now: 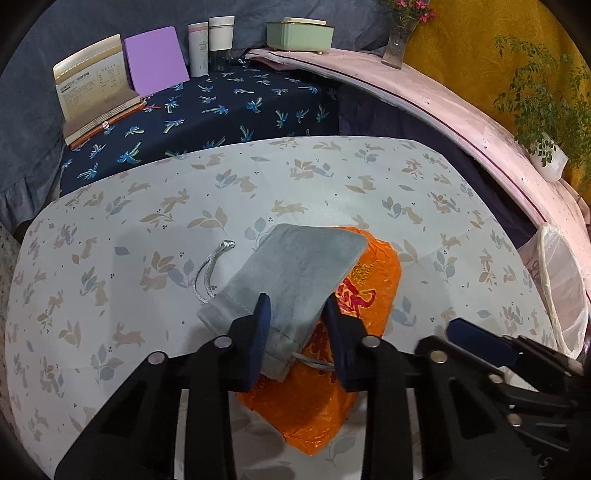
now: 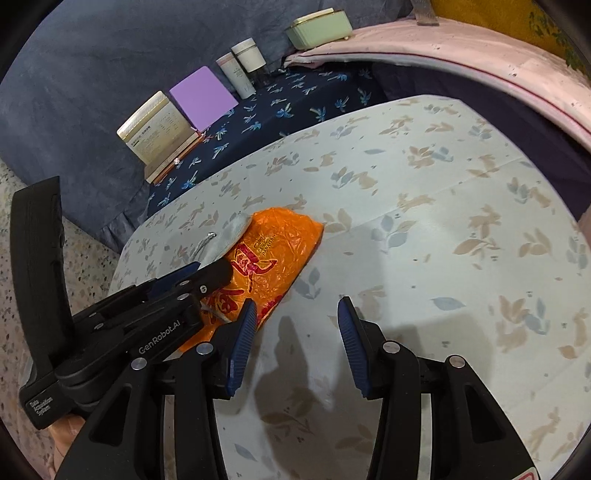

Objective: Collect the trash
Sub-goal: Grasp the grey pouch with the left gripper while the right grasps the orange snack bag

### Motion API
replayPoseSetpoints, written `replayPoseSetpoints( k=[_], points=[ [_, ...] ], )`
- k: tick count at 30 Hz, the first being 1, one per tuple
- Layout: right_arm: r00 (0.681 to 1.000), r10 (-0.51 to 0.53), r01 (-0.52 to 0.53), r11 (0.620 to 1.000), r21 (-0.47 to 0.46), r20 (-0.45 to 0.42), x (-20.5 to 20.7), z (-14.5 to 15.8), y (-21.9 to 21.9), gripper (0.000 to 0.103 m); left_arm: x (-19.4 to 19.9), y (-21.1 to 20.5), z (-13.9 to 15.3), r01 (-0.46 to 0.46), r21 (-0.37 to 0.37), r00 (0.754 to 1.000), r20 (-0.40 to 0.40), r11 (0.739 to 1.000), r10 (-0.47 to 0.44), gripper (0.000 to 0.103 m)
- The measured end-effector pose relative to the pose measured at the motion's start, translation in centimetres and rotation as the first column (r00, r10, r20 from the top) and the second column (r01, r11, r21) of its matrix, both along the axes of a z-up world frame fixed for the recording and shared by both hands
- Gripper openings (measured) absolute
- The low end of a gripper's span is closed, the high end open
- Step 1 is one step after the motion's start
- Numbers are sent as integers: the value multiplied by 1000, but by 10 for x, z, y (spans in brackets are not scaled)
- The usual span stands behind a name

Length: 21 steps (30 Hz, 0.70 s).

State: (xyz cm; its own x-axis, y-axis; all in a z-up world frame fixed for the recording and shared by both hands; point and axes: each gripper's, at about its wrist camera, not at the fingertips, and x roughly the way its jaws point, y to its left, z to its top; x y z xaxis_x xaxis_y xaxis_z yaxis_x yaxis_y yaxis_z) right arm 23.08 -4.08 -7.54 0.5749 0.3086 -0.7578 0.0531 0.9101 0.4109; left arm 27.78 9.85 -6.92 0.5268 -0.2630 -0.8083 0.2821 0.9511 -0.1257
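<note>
A grey velvet drawstring pouch (image 1: 291, 269) lies on top of an orange plastic bag (image 1: 373, 291) with red print, on the rabbit-print tablecloth (image 1: 184, 206). My left gripper (image 1: 297, 332) is open, its blue fingers on either side of the pouch's mouth end. In the right wrist view the orange bag (image 2: 273, 251) lies left of centre with the pouch (image 2: 229, 236) mostly hidden behind the left gripper (image 2: 199, 273). My right gripper (image 2: 297, 328) is open and empty over the cloth, its left finger beside the bag's edge.
A bin with a white liner (image 1: 561, 288) stands at the table's right edge. On the dark blue cloth behind are books (image 1: 96, 92), a purple pad (image 1: 155, 59) and two white containers (image 1: 210, 40). A green box (image 1: 299, 33), a vase and a plant (image 1: 543, 110) sit on the pink ledge.
</note>
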Motion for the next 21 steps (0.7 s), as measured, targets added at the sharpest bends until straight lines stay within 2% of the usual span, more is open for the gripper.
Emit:
replayPoseSetpoints(
  k=[3,7,13,19,21],
  points=[
    [1000,13,-13,999,32,-9,7,-5,5,45,-1,5,2,-6,-23,1000,0,1000,6,13],
    [1000,26,-25,998,62,-14,13,-11,12,45,-3,18,3,-31,-85,999,-19,996,30,13],
    [998,54,-51,994,100,-21,17,-16,23,45,-9,35,1,-85,-116,996,-34,990,82,12],
    [996,82,-76,982,172,-25,22,-21,32,45,-11,54,-4,-130,-195,990,-81,972,116,11],
    [996,87,-81,979,185,-21,23,-23,35,39,-14,57,-4,-137,-197,989,-83,971,123,11]
  ],
)
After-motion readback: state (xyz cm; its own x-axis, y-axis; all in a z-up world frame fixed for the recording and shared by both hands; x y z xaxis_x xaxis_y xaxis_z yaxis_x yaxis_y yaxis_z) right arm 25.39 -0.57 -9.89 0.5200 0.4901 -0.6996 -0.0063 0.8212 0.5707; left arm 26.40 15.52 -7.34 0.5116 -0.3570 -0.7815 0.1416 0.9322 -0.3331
